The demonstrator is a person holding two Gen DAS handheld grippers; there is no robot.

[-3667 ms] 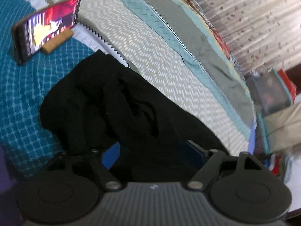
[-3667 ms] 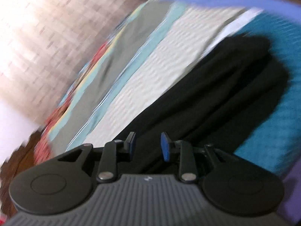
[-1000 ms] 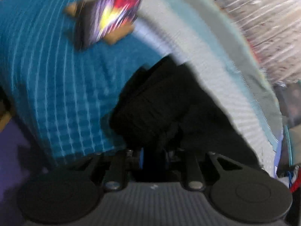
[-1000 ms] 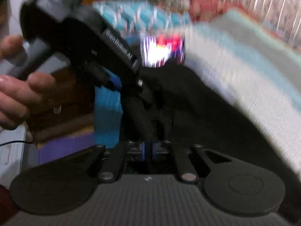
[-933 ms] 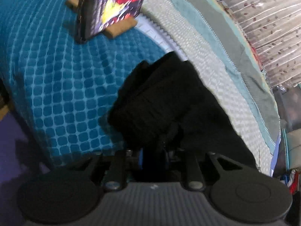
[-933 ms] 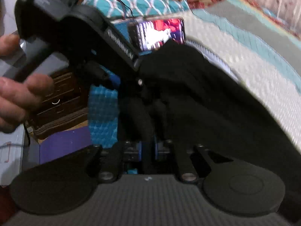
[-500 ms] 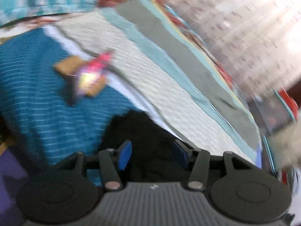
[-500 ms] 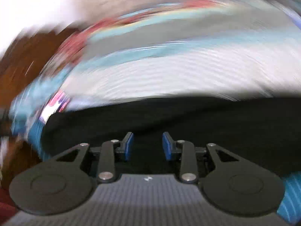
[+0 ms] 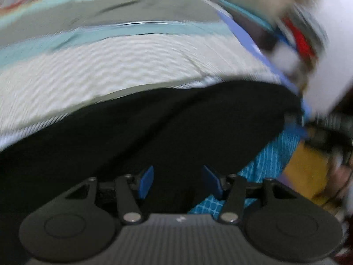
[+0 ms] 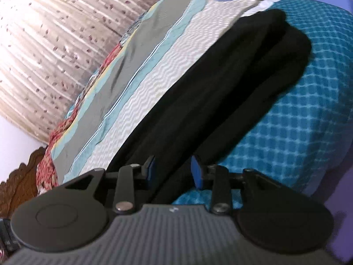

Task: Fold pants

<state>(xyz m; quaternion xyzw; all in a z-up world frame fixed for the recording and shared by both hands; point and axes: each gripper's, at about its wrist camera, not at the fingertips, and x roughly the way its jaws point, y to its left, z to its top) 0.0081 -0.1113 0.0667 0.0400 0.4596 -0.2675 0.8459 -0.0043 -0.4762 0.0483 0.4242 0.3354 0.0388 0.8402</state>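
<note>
The black pants (image 10: 220, 92) lie stretched out in a long narrow strip across the bed, doubled lengthwise, running from my right gripper to the far upper right. My right gripper (image 10: 173, 172) hovers open over the near end; black cloth shows between its blue pads (image 10: 151, 172) but they do not press it. In the blurred left wrist view the pants (image 9: 154, 132) fill the lower half. My left gripper (image 9: 179, 182) is above them, its jaws opening, with its pads (image 9: 145, 182) apart and gripping nothing.
The bed carries a teal checked blanket (image 10: 297, 121) on the right of the pants and a cream wavy quilt (image 10: 176, 55) on the left. A beige curtain (image 10: 44, 33) hangs behind, with a carved wooden headboard (image 10: 19, 176). Blurred clutter (image 9: 297, 39) sits past the bed's edge.
Both grippers were shut on bunched pants cloth near the phone a second ago. They have let go, opened and swung away along the bed; the phone is out of view.
</note>
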